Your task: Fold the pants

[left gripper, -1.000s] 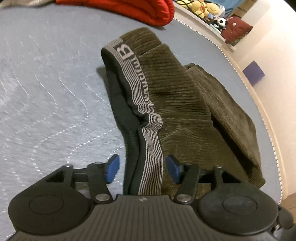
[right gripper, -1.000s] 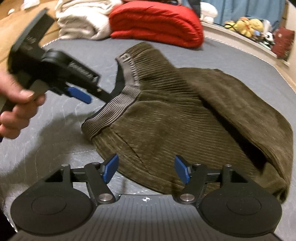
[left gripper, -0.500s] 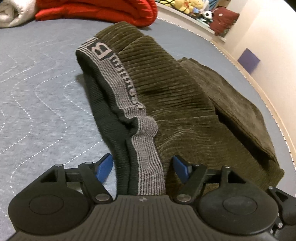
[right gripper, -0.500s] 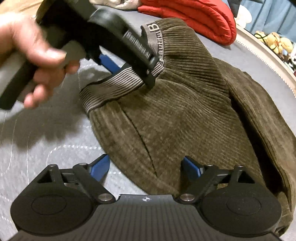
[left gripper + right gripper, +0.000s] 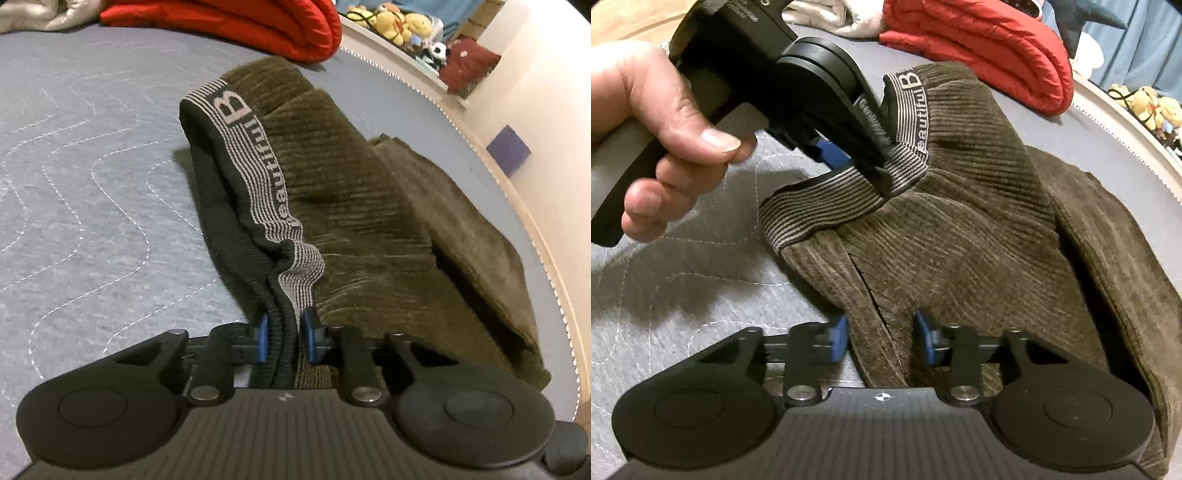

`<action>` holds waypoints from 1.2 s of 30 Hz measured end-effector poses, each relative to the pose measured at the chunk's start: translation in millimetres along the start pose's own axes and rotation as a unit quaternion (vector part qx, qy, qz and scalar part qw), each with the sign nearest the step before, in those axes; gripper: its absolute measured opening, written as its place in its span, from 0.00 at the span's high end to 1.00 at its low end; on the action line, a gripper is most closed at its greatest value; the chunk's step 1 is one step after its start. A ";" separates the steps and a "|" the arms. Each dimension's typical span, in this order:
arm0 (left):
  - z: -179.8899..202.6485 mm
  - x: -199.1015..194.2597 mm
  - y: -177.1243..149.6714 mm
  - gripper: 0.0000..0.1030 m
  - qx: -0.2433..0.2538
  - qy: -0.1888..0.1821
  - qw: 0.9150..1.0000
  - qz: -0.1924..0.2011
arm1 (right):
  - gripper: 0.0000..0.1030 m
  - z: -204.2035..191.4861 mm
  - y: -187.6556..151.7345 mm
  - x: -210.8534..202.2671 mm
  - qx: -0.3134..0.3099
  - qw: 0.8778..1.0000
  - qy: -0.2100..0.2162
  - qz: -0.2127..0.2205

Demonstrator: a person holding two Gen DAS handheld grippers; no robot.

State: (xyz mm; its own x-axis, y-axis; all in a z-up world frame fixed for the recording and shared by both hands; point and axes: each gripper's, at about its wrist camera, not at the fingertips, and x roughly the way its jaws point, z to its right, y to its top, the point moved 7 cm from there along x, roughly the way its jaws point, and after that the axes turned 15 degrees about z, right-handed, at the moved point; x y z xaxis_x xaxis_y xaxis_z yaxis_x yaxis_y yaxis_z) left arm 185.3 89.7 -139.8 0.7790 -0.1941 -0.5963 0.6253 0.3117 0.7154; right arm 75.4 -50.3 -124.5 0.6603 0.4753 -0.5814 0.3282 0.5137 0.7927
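Olive corduroy pants lie folded on the grey quilted bed, their striped grey waistband running toward me. My left gripper is closing, and its blue pads pinch the bunched waistband between them. In the right wrist view a hand holds that left gripper down on the waistband. My right gripper is also closing; its pads squeeze a raised ridge at the near side edge of the pants, beside a pocket slit.
A folded red quilt and a pale blanket lie at the far side of the bed. Stuffed toys sit on a ledge beyond. The bed's stitched edge curves along the right, with a purple box past it.
Both grippers' jaws narrowed from wide apart onto fabric: the left onto the waistband, the right onto the pants' near edge. The right gripper also rolled and came closer to the pants.
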 end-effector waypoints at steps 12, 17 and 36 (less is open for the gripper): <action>9.7 -74.2 8.0 0.86 0.063 -0.039 0.996 0.042 | 0.91 -29.5 11.6 -19.6 -0.055 0.998 0.035 0.016; -3.3 -115.7 17.4 0.90 0.075 -0.029 0.995 0.059 | 0.92 -48.3 32.4 -37.3 -0.065 0.994 0.069 0.047; -52.3 -153.8 9.2 0.41 -0.014 -0.055 0.998 0.000 | 0.80 -117.7 53.8 -49.3 -0.126 0.984 0.103 0.066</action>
State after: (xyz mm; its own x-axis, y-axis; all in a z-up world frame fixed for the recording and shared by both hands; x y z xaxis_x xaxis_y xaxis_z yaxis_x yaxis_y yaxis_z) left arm 68.8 171.1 -60.6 0.7807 -0.2944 -0.5512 0.6245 0.3373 0.7044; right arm -19.0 38.0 -74.7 0.5264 0.6713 -0.5219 0.0539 0.5862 0.8084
